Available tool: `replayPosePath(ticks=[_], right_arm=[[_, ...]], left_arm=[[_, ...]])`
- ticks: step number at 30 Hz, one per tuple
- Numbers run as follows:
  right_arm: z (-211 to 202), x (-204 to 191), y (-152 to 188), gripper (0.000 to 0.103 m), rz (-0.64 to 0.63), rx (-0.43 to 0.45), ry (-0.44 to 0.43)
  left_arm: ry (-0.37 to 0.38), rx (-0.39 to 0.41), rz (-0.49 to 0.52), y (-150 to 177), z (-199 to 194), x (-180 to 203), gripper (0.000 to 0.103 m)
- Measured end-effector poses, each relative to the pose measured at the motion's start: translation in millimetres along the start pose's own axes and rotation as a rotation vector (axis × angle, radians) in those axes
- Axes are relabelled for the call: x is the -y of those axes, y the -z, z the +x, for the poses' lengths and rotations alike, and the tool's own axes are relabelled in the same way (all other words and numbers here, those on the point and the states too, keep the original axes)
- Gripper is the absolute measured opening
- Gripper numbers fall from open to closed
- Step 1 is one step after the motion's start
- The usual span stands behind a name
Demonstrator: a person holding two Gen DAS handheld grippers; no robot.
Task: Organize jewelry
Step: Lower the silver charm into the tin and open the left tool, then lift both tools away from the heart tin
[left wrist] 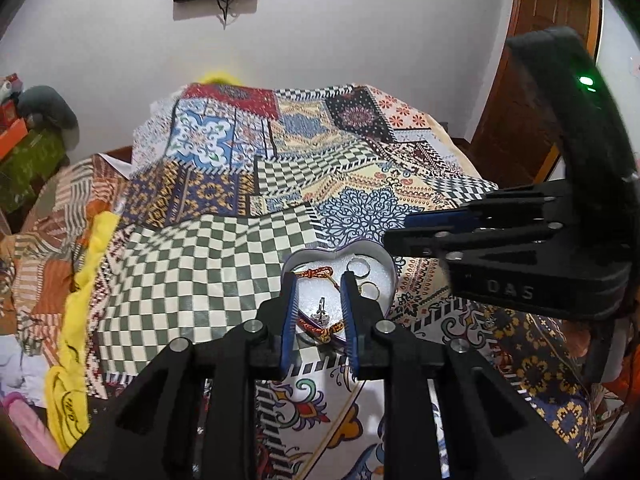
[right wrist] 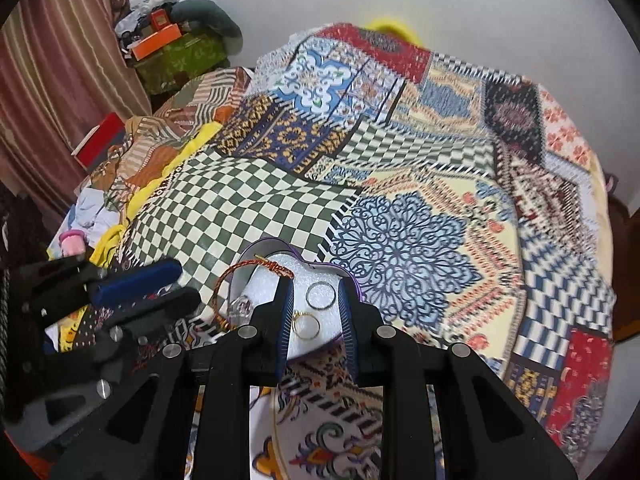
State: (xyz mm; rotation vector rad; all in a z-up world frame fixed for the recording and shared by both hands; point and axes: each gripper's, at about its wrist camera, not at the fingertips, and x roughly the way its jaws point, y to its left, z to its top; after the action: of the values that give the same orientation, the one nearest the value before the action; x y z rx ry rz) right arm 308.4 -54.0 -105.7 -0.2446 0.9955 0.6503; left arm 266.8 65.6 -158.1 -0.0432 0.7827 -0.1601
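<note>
A purple heart-shaped tin [left wrist: 374, 249] [right wrist: 264, 245] with white foam lining lies on the patchwork bedspread. In it lie a red-and-gold braided bracelet [left wrist: 318, 273] [right wrist: 240, 270] with a clear charm [right wrist: 241, 307], a silver ring [left wrist: 357, 268] [right wrist: 320, 297] and a gold ring [left wrist: 371, 290] [right wrist: 307, 326]. My left gripper [left wrist: 319, 280] is open just over the tin, its jaws either side of a small silver charm [left wrist: 321, 309]. My right gripper [right wrist: 315, 290] is open over the tin's right half, around both rings. Each gripper shows in the other's view, right [left wrist: 404, 228], left [right wrist: 176, 286].
The patchwork bedspread [left wrist: 192, 264] [right wrist: 420, 184] covers the bed. Yellow cloth [left wrist: 80, 300] and clothes pile at the left edge. Boxes and a green trunk [right wrist: 180, 60] stand by the curtain. A wooden door [left wrist: 532, 80] is at the right.
</note>
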Motion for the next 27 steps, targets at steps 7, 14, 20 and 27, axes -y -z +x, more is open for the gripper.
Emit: replayPosePath(ticks=[7,14,20,27], right_arm=[[-43.4,-14.1,19.7,0.042,-0.053,0.101,0.098],[-72.0,-20.5,43.8,0.044,-0.076,0.159,0.162],[-87.6,-11.3,65.9,0.044,-0.042,0.170,0.181],[-92.9,7.1,89.3,0.044,0.002,0.142,0.212]], left_arm=[[-0.012,0.010,0.000,5.4,-25.4,9.4,0.025],[-0.010,0.012,0.001,15.0,-48.3,22.4,0.037],[0.009,-0.012,0.019,26.4,-56.3,40.0,0.037],[0.040,-0.065,0.047,39.0,-42.9,66.6,0.037]])
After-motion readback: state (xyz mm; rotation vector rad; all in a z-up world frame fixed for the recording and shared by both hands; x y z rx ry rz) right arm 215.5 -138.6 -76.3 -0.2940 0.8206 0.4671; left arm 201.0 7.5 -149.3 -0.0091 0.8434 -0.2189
